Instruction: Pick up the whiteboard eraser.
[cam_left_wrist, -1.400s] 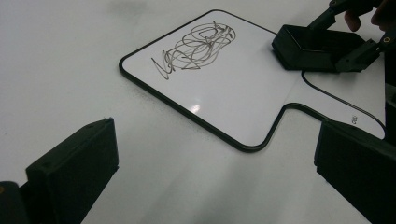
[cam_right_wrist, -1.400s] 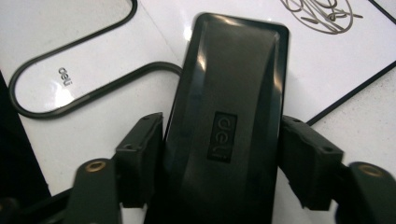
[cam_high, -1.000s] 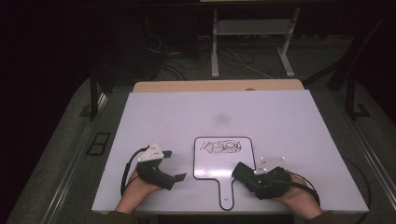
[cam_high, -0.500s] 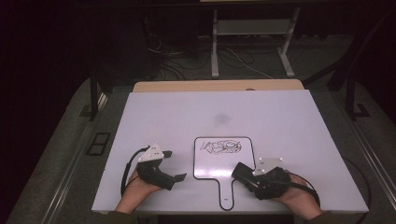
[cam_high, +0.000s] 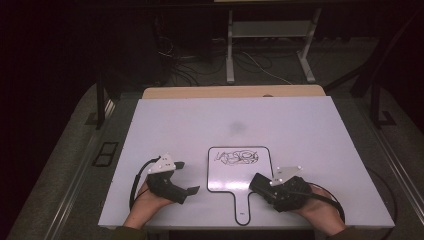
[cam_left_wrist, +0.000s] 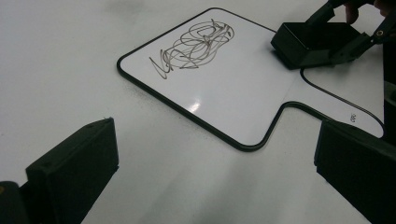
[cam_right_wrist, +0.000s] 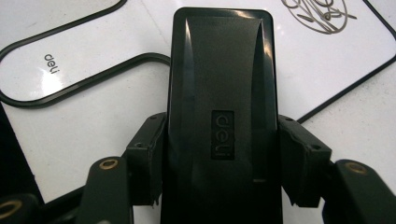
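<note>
Eraser (cam_right_wrist: 219, 116) clamped between right gripper (cam_high: 264, 186) jaws, resting on whiteboard (cam_high: 235, 172) lower right edge, near table (cam_high: 310, 130) front edge. Left gripper (cam_high: 186, 177) wide open, empty, beside whiteboard's left edge. Wiping about to start; next, likely sliding up over scribble (cam_high: 236, 158).

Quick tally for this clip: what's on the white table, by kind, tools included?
Paddle-shaped whiteboard with a scribble: 1
Black eraser, clamped in the right gripper, its front end on the board: 1
Grippers, counting the left gripper, open and empty: 2
Total: 4
</note>
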